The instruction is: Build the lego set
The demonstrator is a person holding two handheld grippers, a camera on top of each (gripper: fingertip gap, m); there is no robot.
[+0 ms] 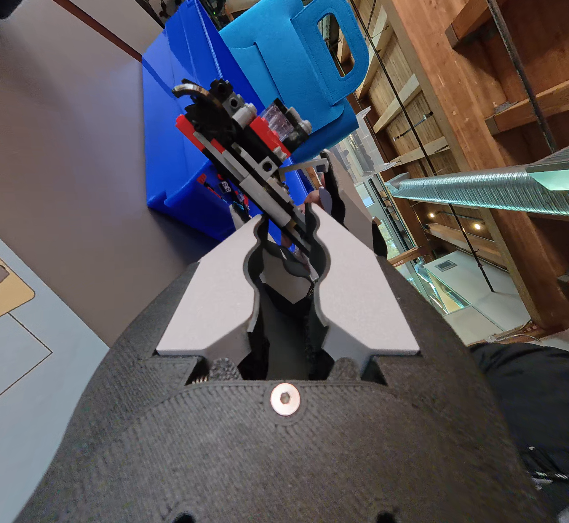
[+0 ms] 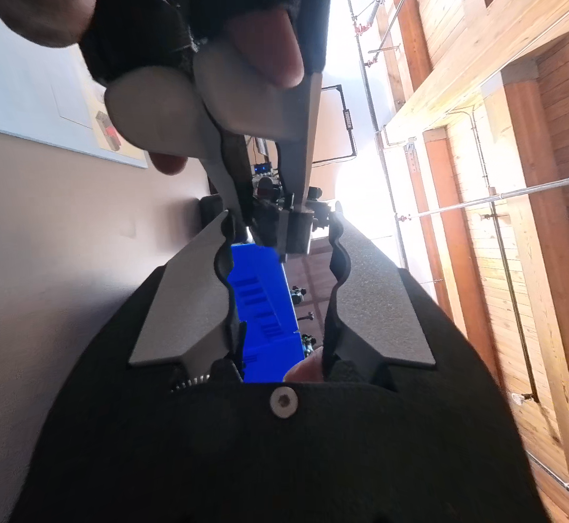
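Observation:
A partly built lego model [image 1: 243, 138] of black, grey and red bricks with a clear piece and a black gear wheel sticks out from my left gripper [image 1: 286, 215], which is shut on its lower end. In the right wrist view the left gripper [image 2: 264, 138] comes in from above, a person's hand [image 2: 264, 43] on it. The model's grey and black end [image 2: 295, 234] lies between the tips of my right gripper [image 2: 281, 221]. The right gripper is open, its fingers wide apart and clear of the model. One right finger [image 1: 331, 191] shows just behind the model in the left wrist view.
A blue plastic bin [image 1: 181, 138] with loose lego pieces stands on the grey table [image 1: 77, 169]; it also shows in the right wrist view [image 2: 261, 308]. A blue felt bag [image 1: 292, 55] stands beside it. An instruction sheet [image 2: 107, 135] lies on the table. Only a small space, under 4 cm, lies between the two pairs of fingers.

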